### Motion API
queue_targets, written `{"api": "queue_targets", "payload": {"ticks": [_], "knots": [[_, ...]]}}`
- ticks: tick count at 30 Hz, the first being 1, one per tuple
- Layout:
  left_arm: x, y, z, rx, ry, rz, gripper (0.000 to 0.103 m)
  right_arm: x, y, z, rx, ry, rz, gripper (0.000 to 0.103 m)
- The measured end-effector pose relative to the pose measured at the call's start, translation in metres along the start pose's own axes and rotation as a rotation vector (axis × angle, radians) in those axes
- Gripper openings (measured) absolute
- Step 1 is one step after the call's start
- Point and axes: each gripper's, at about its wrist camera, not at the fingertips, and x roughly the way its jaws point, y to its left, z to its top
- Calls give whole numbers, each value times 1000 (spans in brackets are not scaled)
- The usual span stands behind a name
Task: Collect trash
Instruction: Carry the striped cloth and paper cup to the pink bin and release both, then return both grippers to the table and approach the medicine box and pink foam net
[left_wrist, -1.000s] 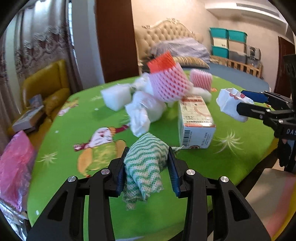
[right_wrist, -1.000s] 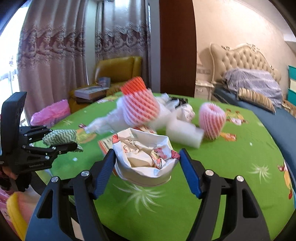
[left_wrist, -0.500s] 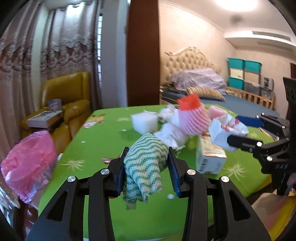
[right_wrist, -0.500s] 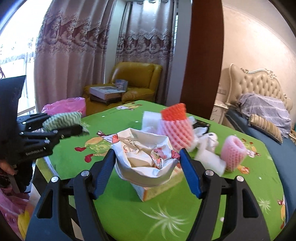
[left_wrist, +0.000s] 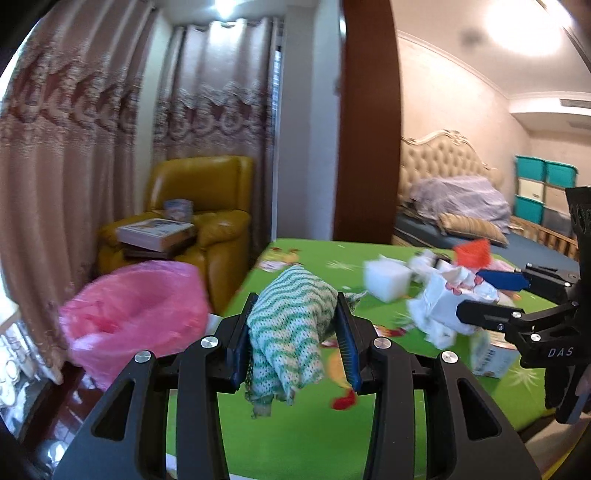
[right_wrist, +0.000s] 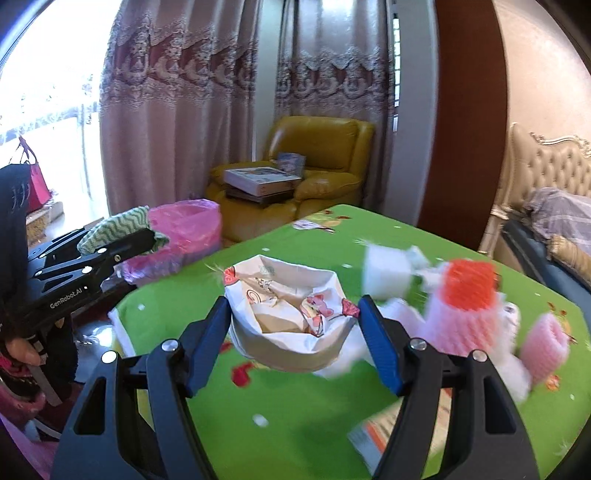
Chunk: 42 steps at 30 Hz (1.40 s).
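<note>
We grip a bunched green-and-white cloth (left_wrist: 291, 328) in our left gripper (left_wrist: 293, 343), pads pressed on both sides, held off the table's (left_wrist: 295, 435) left edge toward the pink-lined bin (left_wrist: 136, 314) on the floor beside it. Our right gripper (right_wrist: 293, 332) clamps a crumpled white paper bag (right_wrist: 288, 314) above the green tablecloth. Foam fruit nets (right_wrist: 465, 310), a white foam block (left_wrist: 386, 278) and a carton (left_wrist: 493, 360) lie near the table's far right edge.

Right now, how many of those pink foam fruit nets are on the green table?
2. One with an orange top stands among the white trash, and a smaller one lies to its right, nearer the table's edge. More may hide in the pile.
</note>
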Motion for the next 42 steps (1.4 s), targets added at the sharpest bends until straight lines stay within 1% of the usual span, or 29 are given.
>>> {"api": "queue_targets", "payload": {"ticks": [3,7,9,11,16,19,21,25,28,29,31,32,33,35,37,40,41,42], "knots": [[-4,25,7,-19,-15,66,38,21,15,15,-19,2,35,68],[-8,68,14,-34,-15,160,38,50,36,34,-41,9,74,68],[-7,85,17,-40,-13,188,38,69,47,45,-52,17,93,69],[-2,113,20,-66,6,213,38,85,59,55,-62,20,103,69],[22,163,30,-152,50,241,38,130,94,89,-102,18,133,69],[38,188,34,-185,81,263,38,158,118,109,-142,19,144,69],[44,198,36,-201,93,269,38,177,135,123,-173,23,153,69],[57,212,40,-219,113,268,39,209,155,137,-207,48,157,69],[70,223,40,-227,134,278,39,230,164,140,-231,72,162,69],[73,221,40,-228,141,278,39,234,167,139,-241,75,163,69],[82,225,39,-224,156,279,40,245,176,138,-265,91,186,70],[86,226,38,-220,163,279,44,248,180,138,-276,99,196,70],[88,225,37,-216,170,278,48,249,180,137,-281,102,196,76],[90,224,36,-213,168,300,77,246,180,136,-282,96,189,83],[82,221,35,-202,130,333,84,235,171,137,-264,78,190,84],[72,213,36,-161,115,366,84,210,151,137,-235,58,186,84],[68,210,36,-152,105,378,88,200,144,136,-222,48,185,84],[64,206,37,-147,95,387,89,189,136,135,-209,41,184,84]]}}
